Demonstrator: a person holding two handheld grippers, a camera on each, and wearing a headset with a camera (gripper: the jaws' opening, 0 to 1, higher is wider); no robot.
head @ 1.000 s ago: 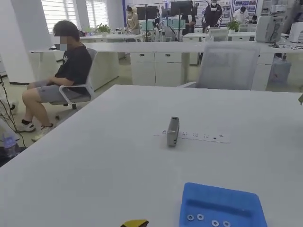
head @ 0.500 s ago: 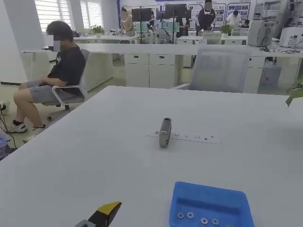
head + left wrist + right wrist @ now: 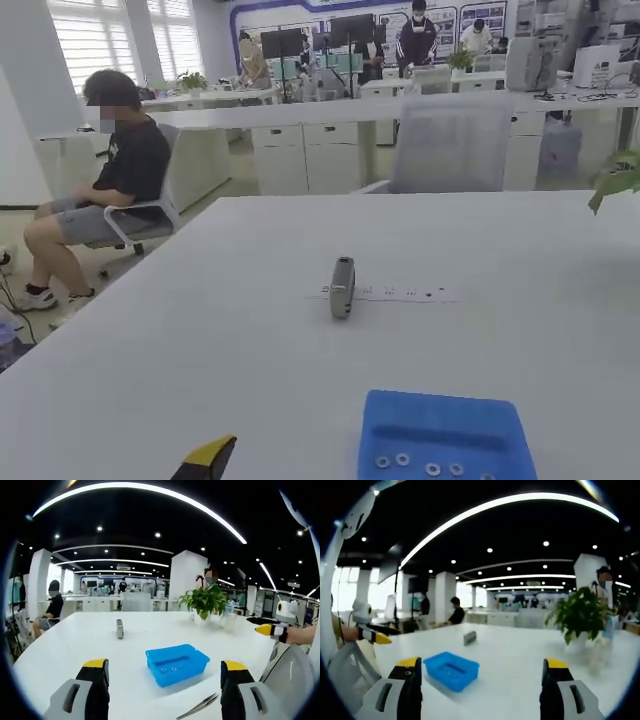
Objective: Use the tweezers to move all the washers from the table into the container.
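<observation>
Near the front edge of the white table (image 3: 200, 330), the blue container (image 3: 440, 440) holds a short row of washers (image 3: 430, 466) along its near wall; no loose washer can be made out on the bare top, so the task may be nearly finished, though that is a judgement.

The tweezers (image 3: 198, 706) lie flat by the table's near edge, held by nothing. They are thin and low, so wide jaws closing on them could skate them off that edge, or catch one leg so that they twist. Gripped askew, their tips would likely fail to meet on a washer, and a small flat washer squeezed off-centre may flick away. The container looks light, so a nudge from either gripper could slide it or tip out what it holds.

The left gripper (image 3: 164, 665) has its jaws spread wide with nothing between them. The tweezers lie low between the two jaws, nearer the right-hand one in that view, and I cannot tell whether they touch it; the container sits ahead of the tips, apart from them.

The right gripper (image 3: 481, 663) is likewise spread and empty. The container lies ahead toward its left-hand jaw, well apart.

In the head view a gripper (image 3: 205, 458) shows a yellow tip at the front edge, left of the container and clear of it.
</observation>
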